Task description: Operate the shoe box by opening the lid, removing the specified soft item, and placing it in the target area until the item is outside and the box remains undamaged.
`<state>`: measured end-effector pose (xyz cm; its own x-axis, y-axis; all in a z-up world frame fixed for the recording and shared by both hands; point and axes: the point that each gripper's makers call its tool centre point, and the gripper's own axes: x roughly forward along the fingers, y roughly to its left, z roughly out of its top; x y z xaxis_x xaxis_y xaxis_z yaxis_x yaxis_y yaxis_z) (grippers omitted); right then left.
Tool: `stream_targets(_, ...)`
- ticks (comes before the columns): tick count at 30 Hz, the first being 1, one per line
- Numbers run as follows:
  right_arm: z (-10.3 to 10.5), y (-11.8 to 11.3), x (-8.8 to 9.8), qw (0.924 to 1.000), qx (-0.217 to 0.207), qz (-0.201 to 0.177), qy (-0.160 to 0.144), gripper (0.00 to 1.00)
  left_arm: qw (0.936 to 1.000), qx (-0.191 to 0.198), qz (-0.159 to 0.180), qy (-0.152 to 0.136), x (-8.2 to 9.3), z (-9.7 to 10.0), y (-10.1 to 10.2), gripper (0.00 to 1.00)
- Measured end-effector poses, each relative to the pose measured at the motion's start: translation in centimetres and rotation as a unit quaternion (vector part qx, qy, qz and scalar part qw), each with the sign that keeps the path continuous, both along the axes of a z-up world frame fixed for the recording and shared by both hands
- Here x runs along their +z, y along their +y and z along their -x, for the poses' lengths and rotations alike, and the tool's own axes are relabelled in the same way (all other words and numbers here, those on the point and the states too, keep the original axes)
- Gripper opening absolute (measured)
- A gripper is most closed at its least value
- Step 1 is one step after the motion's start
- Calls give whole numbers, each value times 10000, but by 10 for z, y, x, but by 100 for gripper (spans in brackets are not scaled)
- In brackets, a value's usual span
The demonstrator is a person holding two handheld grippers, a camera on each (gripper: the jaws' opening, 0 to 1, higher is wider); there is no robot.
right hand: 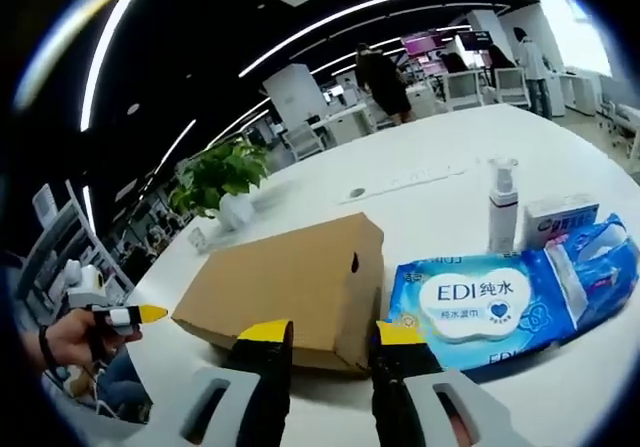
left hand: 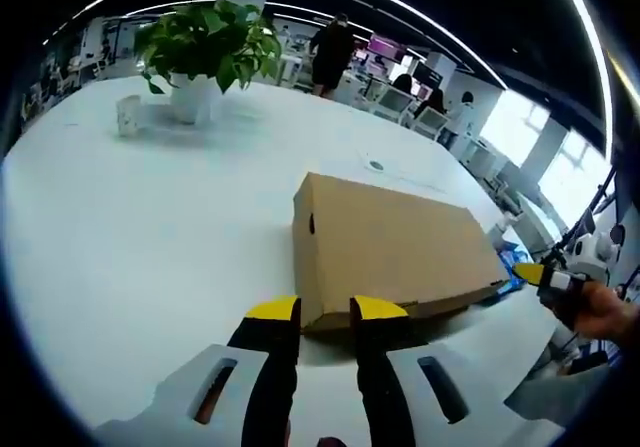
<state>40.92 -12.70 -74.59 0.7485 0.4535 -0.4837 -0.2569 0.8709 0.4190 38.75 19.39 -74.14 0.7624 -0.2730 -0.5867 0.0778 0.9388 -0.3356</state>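
Observation:
A closed brown cardboard shoe box (left hand: 400,247) lies on the white table (left hand: 150,237), lid down, with a small hole in its end wall. My left gripper (left hand: 325,312) stands open just short of the box's near corner, nothing between its yellow-tipped fingers. In the right gripper view the shoe box (right hand: 290,287) lies straight ahead, and my right gripper (right hand: 332,333) is open at its near end face, holding nothing. The right gripper (left hand: 545,272) comes into the left gripper view beyond the box's far end. The left gripper (right hand: 130,315) shows at the left, held in a hand. The box's contents are hidden.
A blue pack of wet wipes (right hand: 500,302) lies right beside the box, with a white spray bottle (right hand: 502,207) and a small carton (right hand: 560,219) behind it. A potted plant (left hand: 205,52) and a small cup (left hand: 128,114) stand at the table's far side. People stand among desks beyond.

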Motion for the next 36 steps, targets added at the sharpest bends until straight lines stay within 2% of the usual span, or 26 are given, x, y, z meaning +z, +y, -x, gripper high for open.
stream_targets(7, 27, -52, 13, 9990, -324, 229, -184, 36, 9992, 277, 35, -292, 18, 26, 12, 26)
stream_targets(11, 43, -80, 27, 9970, -555, 408, -359, 39, 9990, 189, -46, -395, 26, 44, 4, 30)
stream_targets(14, 56, -92, 37, 9956, -571, 574, -469, 41, 9989, 138, -105, -432, 29, 53, -1, 32)
stream_targets(16, 65, -98, 44, 9946, -614, 641, -543, 42, 9987, 90, -108, -494, 34, 58, -7, 35)
stream_targets(19, 75, -98, 54, 9932, -550, 767, -682, 46, 9981, -127, -288, -538, 36, 64, -17, 38)
stream_targets(21, 83, -99, 53, 9926, -497, 902, -645, 48, 9979, -177, -291, -553, 35, 65, -20, 40)
stream_targets(26, 93, -102, 40, 9933, -528, 886, -519, 49, 9970, -339, -408, -572, 36, 72, -34, 42)
stream_targets(28, 97, -107, 43, 9920, -673, 890, -584, 49, 9964, -434, -446, -574, 35, 74, -39, 44)
stream_targets(31, 103, -110, 45, 9902, -606, 1087, -638, 50, 9953, -505, -523, -643, 36, 76, -42, 44)
stream_targets(36, 108, -113, 46, 9887, -670, 1147, -689, 51, 9956, -553, -561, -508, 26, 79, -42, 44)
